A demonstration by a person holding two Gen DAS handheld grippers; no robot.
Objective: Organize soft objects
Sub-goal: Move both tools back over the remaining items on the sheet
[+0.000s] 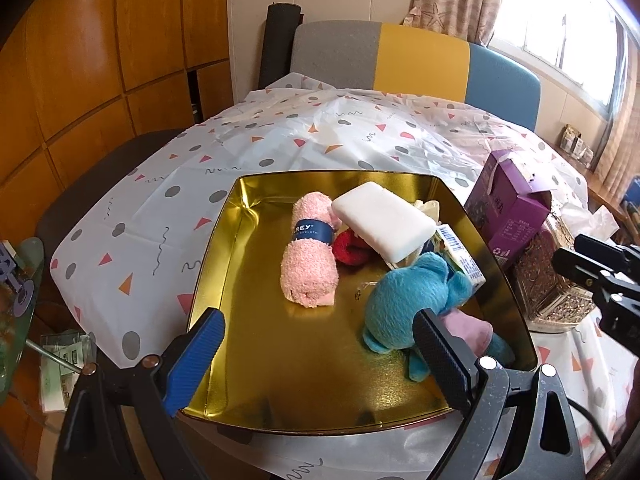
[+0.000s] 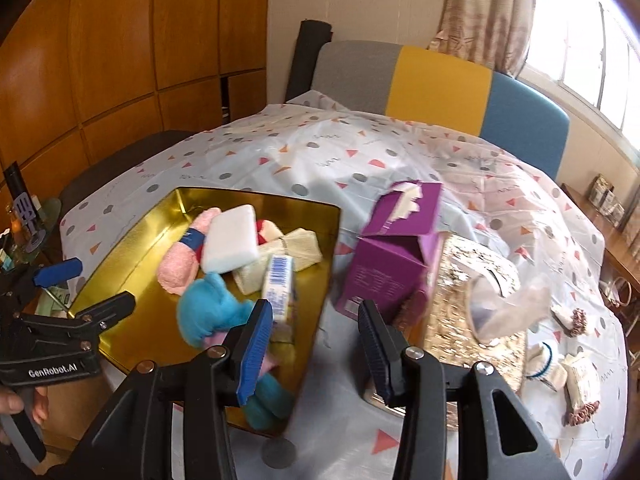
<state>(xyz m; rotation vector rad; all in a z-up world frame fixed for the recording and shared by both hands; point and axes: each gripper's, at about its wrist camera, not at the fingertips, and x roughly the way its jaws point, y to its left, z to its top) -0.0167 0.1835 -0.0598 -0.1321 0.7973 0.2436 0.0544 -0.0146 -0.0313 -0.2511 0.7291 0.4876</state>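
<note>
Both tongs, left (image 1: 320,340) and right (image 2: 312,344), stand spread and empty above the gold tin (image 1: 224,280) holding the blue plush (image 1: 408,292) and "REY"-banded pink towel (image 1: 308,256), while only the right view shows socks (image 2: 546,364) on the counter (image 2: 400,168) and "GenRobot.AI" lettering.

A glossy gold metal tray (image 1: 224,264) holds a fluffy pink terry cloth roll (image 1: 308,264) and a fuzzy blue plush toy (image 1: 404,292). A smooth, patterned plastic cloth (image 1: 280,136) covers the desk beside a matt purple cardboard box (image 2: 392,256).
</note>
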